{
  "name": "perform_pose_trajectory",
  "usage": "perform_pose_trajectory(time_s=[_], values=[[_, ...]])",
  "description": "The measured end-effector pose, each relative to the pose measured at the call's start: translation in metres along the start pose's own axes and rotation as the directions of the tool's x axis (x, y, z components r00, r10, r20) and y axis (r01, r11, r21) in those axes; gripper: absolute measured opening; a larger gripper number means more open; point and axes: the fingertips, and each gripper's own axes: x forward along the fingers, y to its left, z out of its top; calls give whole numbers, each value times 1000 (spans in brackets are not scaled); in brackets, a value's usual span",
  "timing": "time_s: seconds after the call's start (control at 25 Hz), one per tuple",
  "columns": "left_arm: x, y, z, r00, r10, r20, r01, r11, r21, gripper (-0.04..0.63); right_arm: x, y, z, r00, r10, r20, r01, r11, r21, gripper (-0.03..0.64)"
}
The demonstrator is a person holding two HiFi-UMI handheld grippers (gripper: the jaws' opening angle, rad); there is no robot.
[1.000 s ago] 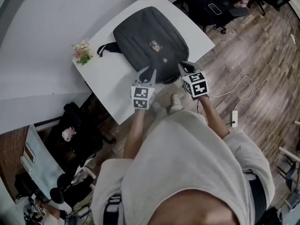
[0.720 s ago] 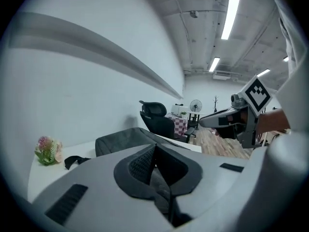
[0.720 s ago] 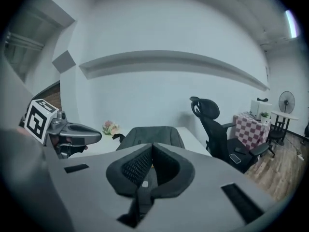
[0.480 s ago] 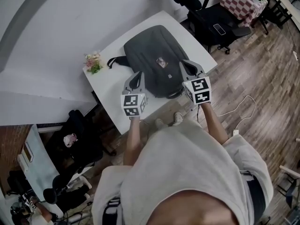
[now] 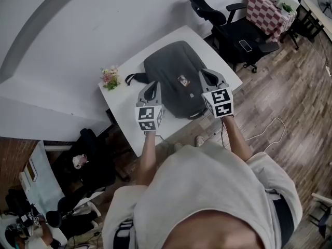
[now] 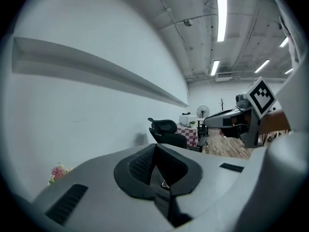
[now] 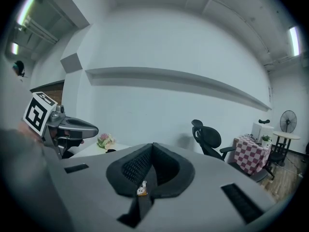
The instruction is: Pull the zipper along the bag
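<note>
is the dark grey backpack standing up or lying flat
Lying flat: the dark grey fabric backpack rests on the white table, its front patch facing up.

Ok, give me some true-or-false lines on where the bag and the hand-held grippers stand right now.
1. The bag lies on the table. True.
2. The left hand-held gripper holds the zipper. False: its jaws are shut on nothing.
3. The right hand-held gripper is shut. True.
4. The flowers sit on the bag. False: they stand on the table, beside the bag.
</note>
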Motion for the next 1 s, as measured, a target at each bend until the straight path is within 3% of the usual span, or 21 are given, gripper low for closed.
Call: perform_pose_trajectory(time_s=[1.0], values=[[4, -10, -6, 1000, -11, -15, 11, 1000, 15, 26, 1, 6, -15, 999, 30, -31, -30, 1000, 6, 14]])
